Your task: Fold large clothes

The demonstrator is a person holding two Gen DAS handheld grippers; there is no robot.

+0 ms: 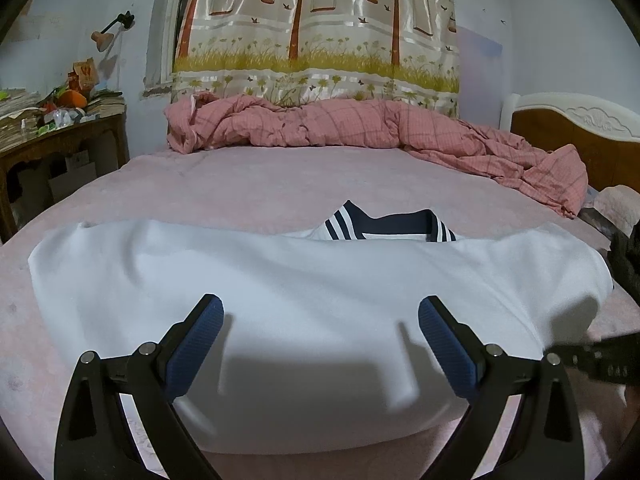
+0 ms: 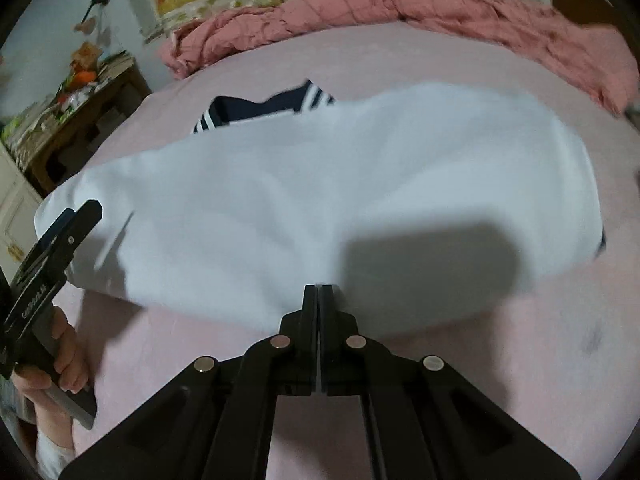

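Observation:
A white garment [image 1: 304,304] with a navy, white-striped collar [image 1: 400,226] lies folded across the pink bed; it also shows in the right wrist view [image 2: 320,196], collar [image 2: 260,110] at the far side. My left gripper [image 1: 320,320] is open and empty, its blue pads [image 1: 200,344] hovering over the garment's near part. My right gripper [image 2: 319,290] is shut, its tips at the garment's near edge; whether cloth is pinched between them I cannot tell. The left gripper body [image 2: 44,280] and the hand holding it show at the left of the right wrist view.
A crumpled pink checked duvet [image 1: 360,124] lies along the far side of the bed [image 1: 240,184]. A cluttered wooden desk [image 1: 60,132] stands at the left. A headboard [image 1: 580,136] is at the right. A curtain [image 1: 316,28] hangs behind.

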